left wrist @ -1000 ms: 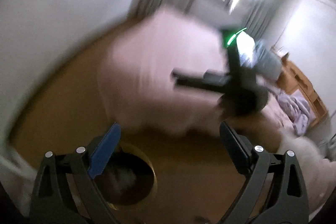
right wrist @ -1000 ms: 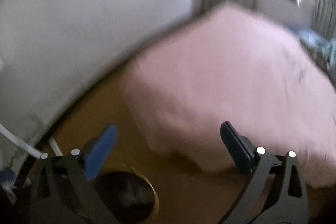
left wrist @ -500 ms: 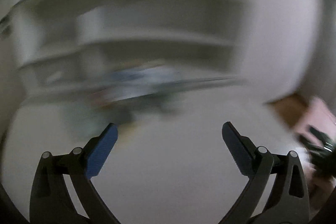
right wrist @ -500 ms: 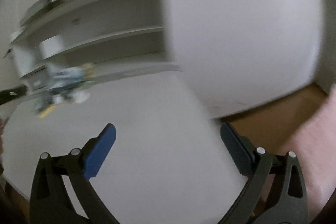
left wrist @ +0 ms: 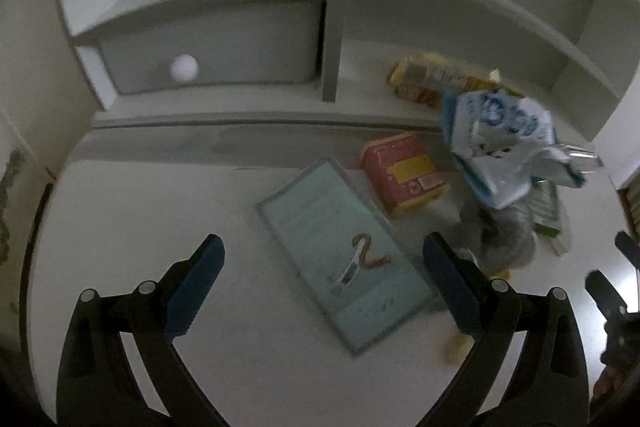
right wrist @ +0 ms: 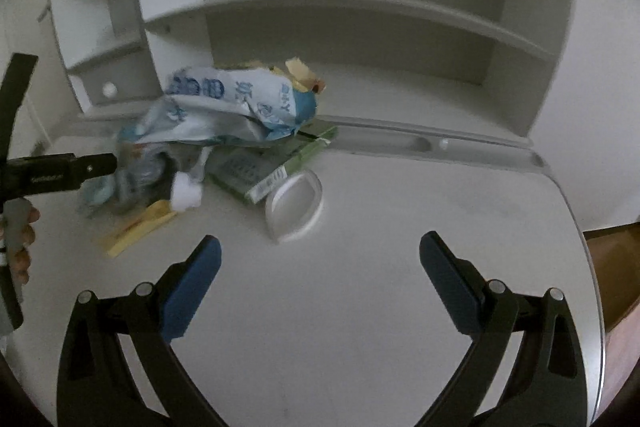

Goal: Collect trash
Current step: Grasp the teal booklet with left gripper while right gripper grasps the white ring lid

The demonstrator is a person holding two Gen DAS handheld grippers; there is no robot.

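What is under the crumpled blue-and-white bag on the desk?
The crumpled blue-and-white bag lies over a pile: a green box pokes out beneath it, with a grey crumpled mass lower down. Yellow packaging shows behind. Whatever sits under the bag's middle is covered.

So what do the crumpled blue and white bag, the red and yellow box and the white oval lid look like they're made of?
Crumpled blue and white bag: thin glossy plastic film, judging by its sharp shiny creases. Red and yellow box: probably printed cardboard, with flat faces and crisp edges. White oval lid: apparently smooth moulded plastic with a raised rim.
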